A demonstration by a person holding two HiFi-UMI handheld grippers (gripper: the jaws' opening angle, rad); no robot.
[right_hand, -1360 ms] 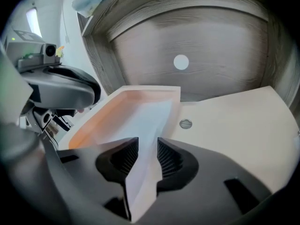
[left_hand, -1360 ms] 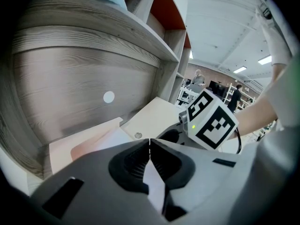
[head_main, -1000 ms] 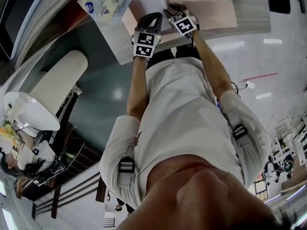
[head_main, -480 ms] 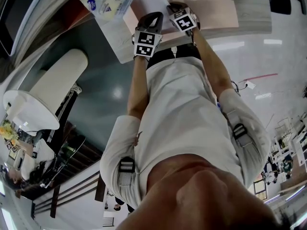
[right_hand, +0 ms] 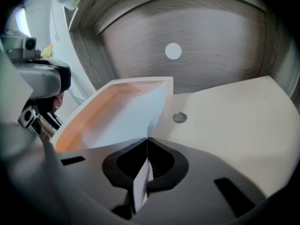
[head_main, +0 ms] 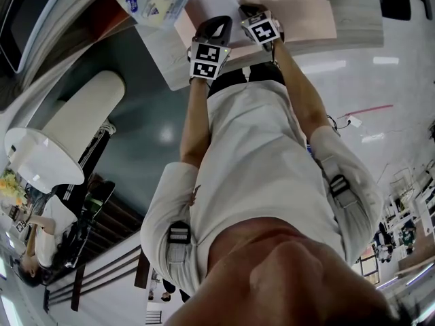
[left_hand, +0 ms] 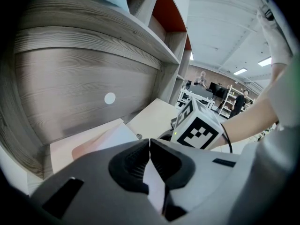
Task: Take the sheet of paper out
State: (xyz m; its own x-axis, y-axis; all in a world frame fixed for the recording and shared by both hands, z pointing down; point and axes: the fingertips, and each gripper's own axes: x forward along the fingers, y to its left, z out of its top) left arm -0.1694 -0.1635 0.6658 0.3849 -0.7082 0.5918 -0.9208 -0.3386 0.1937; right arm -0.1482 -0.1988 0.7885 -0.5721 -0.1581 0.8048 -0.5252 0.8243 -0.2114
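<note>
Paper sheet (right_hand: 125, 120), seemingly lengthwise toward backboard (right_hand: 213, 74)

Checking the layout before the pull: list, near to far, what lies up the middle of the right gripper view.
Dark grey right gripper, jaws just closed on the sheet → white sheet of paper → grey wood-grain back panel with a white round dot.
</note>
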